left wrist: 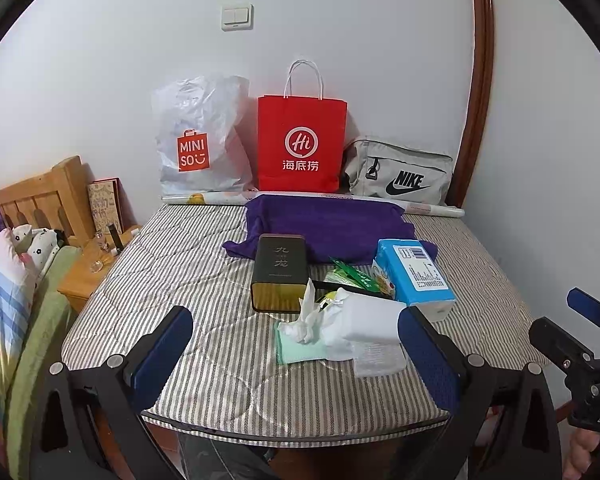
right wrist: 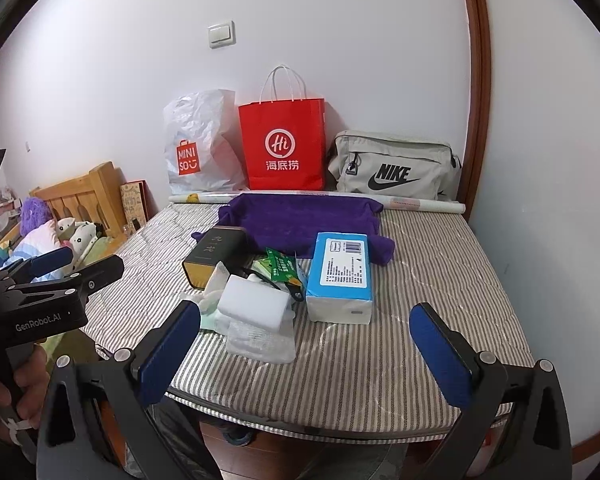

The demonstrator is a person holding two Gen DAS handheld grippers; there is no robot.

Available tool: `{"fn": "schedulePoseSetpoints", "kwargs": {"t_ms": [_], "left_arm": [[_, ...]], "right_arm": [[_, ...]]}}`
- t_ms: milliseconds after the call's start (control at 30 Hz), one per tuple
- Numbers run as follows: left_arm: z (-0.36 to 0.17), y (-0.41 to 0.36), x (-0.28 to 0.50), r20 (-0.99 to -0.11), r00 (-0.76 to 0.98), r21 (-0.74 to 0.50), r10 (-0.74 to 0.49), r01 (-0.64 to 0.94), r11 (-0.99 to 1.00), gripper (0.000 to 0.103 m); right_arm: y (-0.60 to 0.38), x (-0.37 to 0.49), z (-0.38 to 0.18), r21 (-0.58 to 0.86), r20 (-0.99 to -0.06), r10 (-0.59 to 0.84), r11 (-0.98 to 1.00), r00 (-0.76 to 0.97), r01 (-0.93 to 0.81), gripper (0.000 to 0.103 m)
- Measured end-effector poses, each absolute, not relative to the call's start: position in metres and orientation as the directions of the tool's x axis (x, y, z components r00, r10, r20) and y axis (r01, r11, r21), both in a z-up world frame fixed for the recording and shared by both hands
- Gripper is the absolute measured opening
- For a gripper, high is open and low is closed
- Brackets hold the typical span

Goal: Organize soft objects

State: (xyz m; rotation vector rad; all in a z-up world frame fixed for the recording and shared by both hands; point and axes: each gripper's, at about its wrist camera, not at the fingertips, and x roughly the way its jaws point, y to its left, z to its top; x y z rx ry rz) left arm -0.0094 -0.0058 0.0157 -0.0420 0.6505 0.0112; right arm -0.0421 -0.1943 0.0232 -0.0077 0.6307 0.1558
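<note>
left gripper: jaws spread, empty | right gripper: jaws spread, empty | white sponge: on striped mattress, touching crumpled tissue | purple towel: behind, near red bag

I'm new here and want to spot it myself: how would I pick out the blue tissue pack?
Start at the striped mattress and the purple towel spread near the wall. Just in front of the towel's right corner lies the blue tissue pack, right of the green snack packets. It is the only bright blue block, with a white printed label on top.
</note>
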Motion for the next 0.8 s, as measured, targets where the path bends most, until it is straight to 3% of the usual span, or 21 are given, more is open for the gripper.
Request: {"fn": "schedulePoseSetpoints", "kwargs": {"t_ms": [800], "left_arm": [[0.0168,-0.0019,-0.0134,-0.603,0.798,-0.036,-0.003,-0.024,0.999,0.103]], "right_arm": [[-0.1882,-0.0475,0.027,0.041,-0.581,0.147,0.988,0.801,-0.152,0.103]]}}
